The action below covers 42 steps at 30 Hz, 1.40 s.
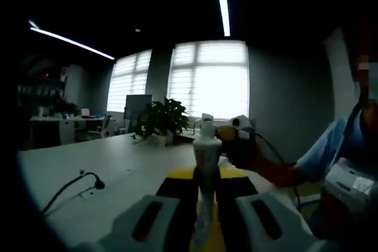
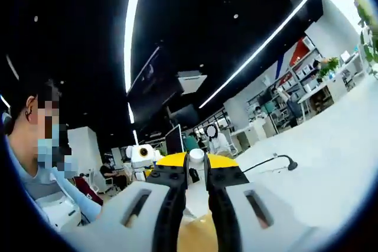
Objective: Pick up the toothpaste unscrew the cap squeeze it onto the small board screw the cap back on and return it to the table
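Observation:
A white toothpaste tube (image 1: 206, 151) stands upright between the jaws of my left gripper (image 1: 204, 216), which is shut on its lower part. Its white cap (image 1: 207, 127) points up. My right gripper (image 1: 231, 132), held by a hand, comes in from the right and meets the cap. In the right gripper view the same cap (image 2: 196, 156) sits at the tips of my right gripper (image 2: 196, 176), whose jaws stand close together around it. Yellow and black gripper parts lie just behind the cap there.
A white table (image 1: 112, 169) stretches out below, with a black cable and plug (image 1: 94, 184) lying on it, also the cable (image 2: 283, 160). A potted plant (image 1: 165, 119) stands at its far edge. The person in a blue top (image 1: 339, 146) sits close on the right.

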{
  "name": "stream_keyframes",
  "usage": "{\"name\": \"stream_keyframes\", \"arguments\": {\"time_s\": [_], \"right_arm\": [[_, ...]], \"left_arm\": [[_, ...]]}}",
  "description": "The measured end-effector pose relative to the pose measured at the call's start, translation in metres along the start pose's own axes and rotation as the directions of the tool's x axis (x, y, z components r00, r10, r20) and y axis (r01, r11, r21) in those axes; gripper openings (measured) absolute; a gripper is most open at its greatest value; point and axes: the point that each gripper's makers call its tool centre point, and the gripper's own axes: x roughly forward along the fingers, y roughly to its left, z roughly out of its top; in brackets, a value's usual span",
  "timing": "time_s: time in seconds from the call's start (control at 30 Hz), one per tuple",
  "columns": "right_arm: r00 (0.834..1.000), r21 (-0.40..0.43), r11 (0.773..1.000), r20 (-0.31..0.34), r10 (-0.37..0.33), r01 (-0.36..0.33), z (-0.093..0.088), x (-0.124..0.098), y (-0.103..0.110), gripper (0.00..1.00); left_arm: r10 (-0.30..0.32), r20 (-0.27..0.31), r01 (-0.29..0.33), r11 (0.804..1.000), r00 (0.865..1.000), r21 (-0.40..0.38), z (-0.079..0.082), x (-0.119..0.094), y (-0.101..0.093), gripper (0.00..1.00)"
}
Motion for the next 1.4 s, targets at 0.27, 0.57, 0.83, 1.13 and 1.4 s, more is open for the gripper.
{"name": "stream_keyframes", "arguments": {"time_s": [0.27,0.57,0.83,1.13,1.4], "right_arm": [[0.988,0.049,0.991,-0.086,0.128,-0.124,0.027,0.047,0.065,0.11],[0.966,0.161,0.972,-0.163,0.199,-0.173,0.002,0.068,0.079,0.11],[0.961,0.152,0.983,-0.24,0.139,-0.104,-0.02,0.069,0.058,0.11],[0.953,0.12,0.99,-0.283,0.107,-0.076,-0.029,0.07,0.055,0.11],[0.934,0.099,0.992,-0.341,0.104,-0.074,-0.04,0.071,0.06,0.11]], "left_arm": [[-0.021,-0.018,0.021,1.0,1.0,-0.003,0.002,0.002,-0.011,0.1],[0.02,-0.014,-0.019,1.0,1.0,0.012,0.007,0.005,-0.01,0.1],[0.02,-0.032,-0.021,0.999,0.999,-0.038,-0.005,0.014,-0.011,0.1],[0.011,-0.024,-0.012,0.998,1.0,-0.056,-0.006,0.017,-0.014,0.1],[0.019,-0.04,-0.021,0.998,0.999,-0.056,-0.01,0.018,-0.014,0.1]]}}
